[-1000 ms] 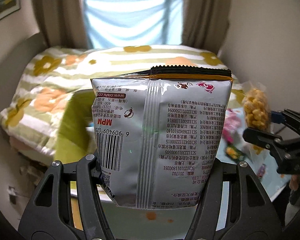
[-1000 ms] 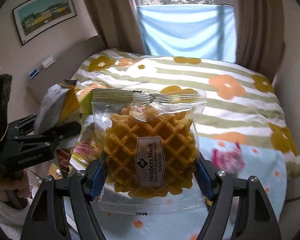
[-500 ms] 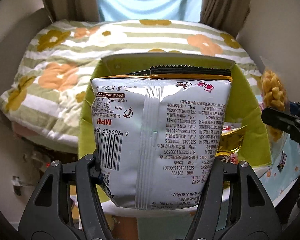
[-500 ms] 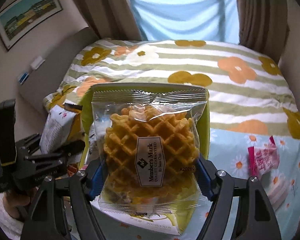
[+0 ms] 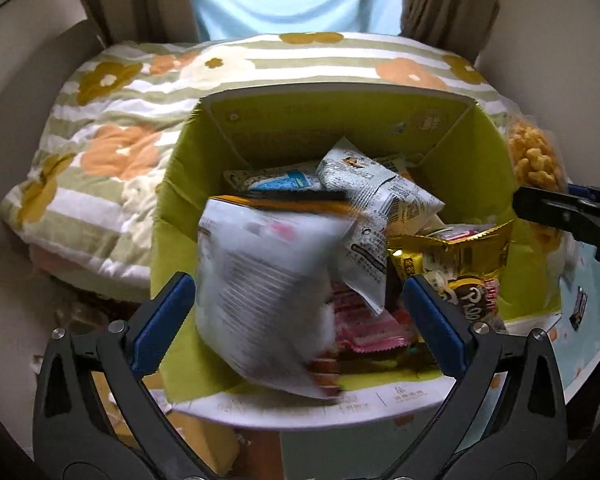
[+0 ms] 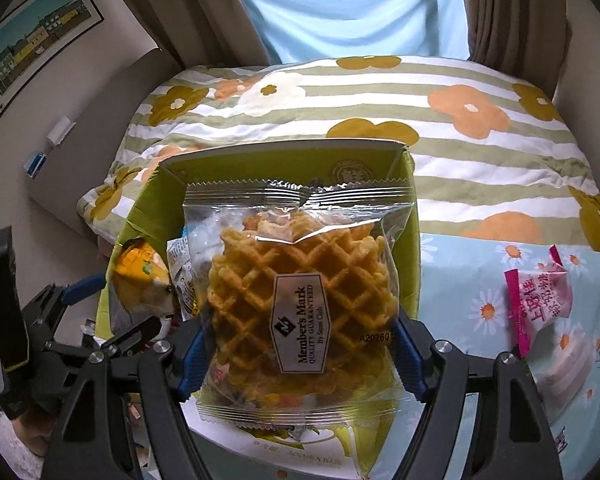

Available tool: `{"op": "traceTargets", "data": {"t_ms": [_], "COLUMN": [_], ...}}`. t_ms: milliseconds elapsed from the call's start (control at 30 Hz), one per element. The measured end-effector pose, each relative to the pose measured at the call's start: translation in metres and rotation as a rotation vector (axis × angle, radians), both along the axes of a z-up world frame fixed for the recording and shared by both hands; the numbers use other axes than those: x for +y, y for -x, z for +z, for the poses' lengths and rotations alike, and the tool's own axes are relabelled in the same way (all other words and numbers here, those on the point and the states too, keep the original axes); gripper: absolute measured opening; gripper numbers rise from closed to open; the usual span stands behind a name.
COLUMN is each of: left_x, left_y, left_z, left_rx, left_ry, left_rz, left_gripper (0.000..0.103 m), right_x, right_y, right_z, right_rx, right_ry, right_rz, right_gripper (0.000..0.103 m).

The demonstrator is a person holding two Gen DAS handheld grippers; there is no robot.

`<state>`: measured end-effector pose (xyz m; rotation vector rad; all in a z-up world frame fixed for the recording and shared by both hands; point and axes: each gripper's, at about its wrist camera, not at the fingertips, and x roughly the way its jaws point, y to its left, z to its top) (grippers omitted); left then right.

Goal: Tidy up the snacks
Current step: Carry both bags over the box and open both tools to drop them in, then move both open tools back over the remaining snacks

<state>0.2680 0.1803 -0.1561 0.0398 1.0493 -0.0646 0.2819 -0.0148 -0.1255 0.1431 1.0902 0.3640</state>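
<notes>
Left gripper (image 5: pixel 298 312) opening, silver bag (image 5: pixel 268 292) loose | right gripper (image 6: pixel 300 354) clamps waffle pack (image 6: pixel 296 296)

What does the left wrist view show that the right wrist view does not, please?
Only the left wrist view: the gold packet in the box, and the silver chip bag blurred between the left gripper's opening jaws.
Only the right: the pink packet on the tablecloth, the waffle pack's label.
Both: the green box, the floral bedspread.

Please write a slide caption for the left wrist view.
Left gripper jaws opening, silver snack bag dropping into green box.
</notes>
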Motion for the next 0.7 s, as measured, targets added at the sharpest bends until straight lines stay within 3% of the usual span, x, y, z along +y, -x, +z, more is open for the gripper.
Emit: {"op": "traceTargets", "data": {"t_ms": [133,200,267,367,700], "left_x": [-0.001,0.000,0.000,-0.001,0.000], "left_y": [0.005,0.005,0.006,0.012,0.024], "left_z": [0.008,0.009,0.010,0.010,0.014], "left_rx": [0.003,0.007,0.005,-0.001,-0.021], "left_ry": [0.056,0.045,0.040,0.038,0.055], "left_rz": [-0.010,0.001,0.004,-0.001,-0.035], "left_gripper": [0.103,0.103,0.103,0.103,0.103], "right_x": [0.000,0.004,0.003,-0.002,-0.007], "right_y": [-0.009,-0.011,-0.007,0.003,0.027], "right_z": [0.000,-0.001,0.000,0.001,0.007], "right_rx": [0.005,-0.007,-0.042,-0.082,-0.062], "right_ry": [-0.030,-0.008,0.004,-0.006,-0.023], "right_rz": [0.007,0.006,-0.007,-0.025,-0.051], "right_gripper": [0.074,0.090,0.098,0.099,0.099]}}
